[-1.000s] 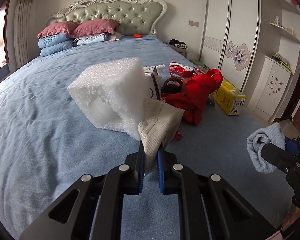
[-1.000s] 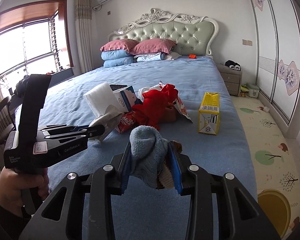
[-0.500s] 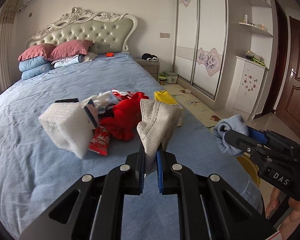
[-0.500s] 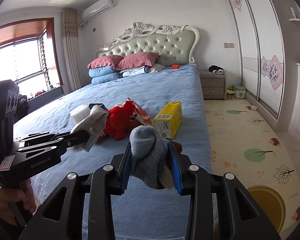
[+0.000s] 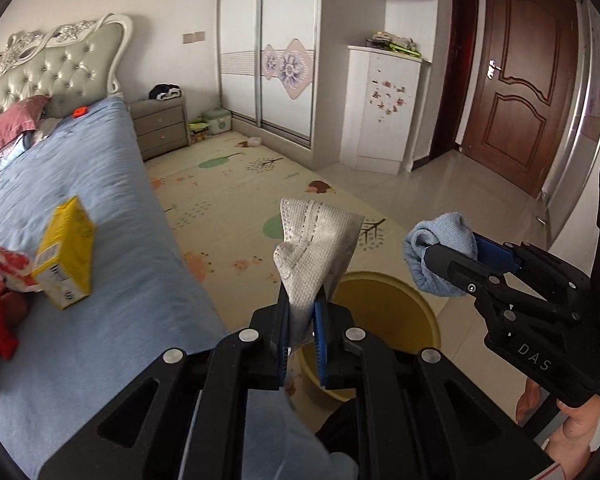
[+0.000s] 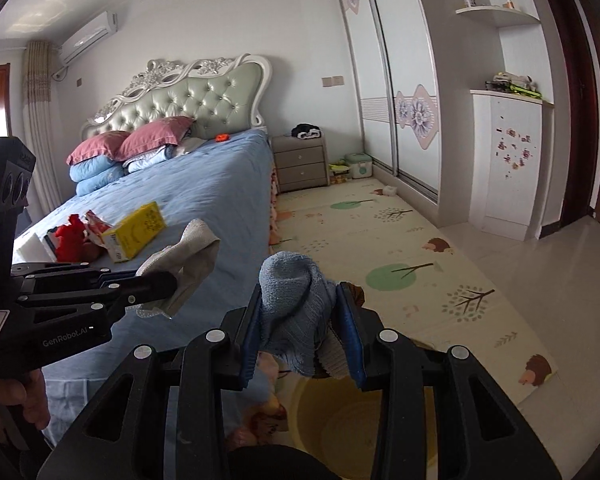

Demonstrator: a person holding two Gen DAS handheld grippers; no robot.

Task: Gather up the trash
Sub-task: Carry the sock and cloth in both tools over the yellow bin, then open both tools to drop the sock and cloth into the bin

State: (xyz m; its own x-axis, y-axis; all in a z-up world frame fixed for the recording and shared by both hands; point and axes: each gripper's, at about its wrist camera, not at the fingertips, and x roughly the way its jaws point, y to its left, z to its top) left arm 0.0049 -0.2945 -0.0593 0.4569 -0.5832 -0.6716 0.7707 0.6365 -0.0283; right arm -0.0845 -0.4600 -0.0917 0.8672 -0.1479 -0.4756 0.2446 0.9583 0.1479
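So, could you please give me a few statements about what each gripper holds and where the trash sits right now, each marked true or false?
1. The left gripper is clamped on a grey-white sock. True.
2. The right gripper is empty. False: it is shut on a blue sock.
3. A yellow bucket stands on the floor below the grippers. True.
4. The yellow box lies in the bucket. False: it lies on the bed.

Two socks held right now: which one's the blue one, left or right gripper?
The blue sock sits bunched in the right gripper. The left gripper pinches the other, a grey-white sock.
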